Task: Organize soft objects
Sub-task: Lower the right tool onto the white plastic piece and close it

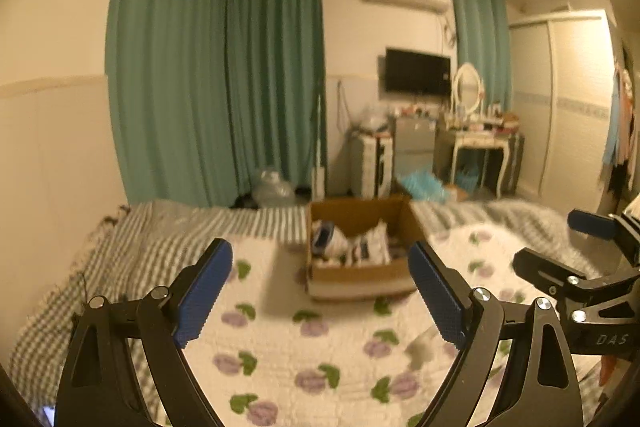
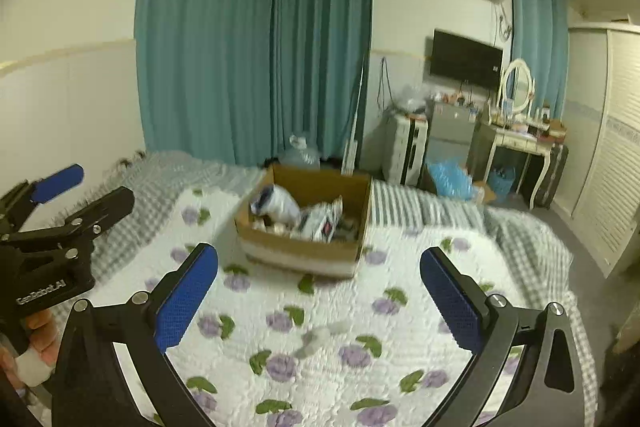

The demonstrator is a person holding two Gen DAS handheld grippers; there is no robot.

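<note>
Left gripper (image 1: 320, 291): jaws wide, nothing held | right gripper (image 2: 320, 303): jaws wide, nothing held | cardboard box (image 2: 304, 251) toward bed's far edge on floral quilt (image 2: 320, 379), soft packs (image 2: 320, 219) already inside | small pale item (image 2: 320, 339) loose on quilt, likely left to box.

quilt (image 2: 320, 307) — white, purple flowers, green leaves | blanket (image 1: 132, 239) — grey-white check | cardboard box (image 2: 304, 247) brown | curtains (image 2: 240, 39) teal | gripper pads (image 2: 186, 303) blue, black frames
</note>
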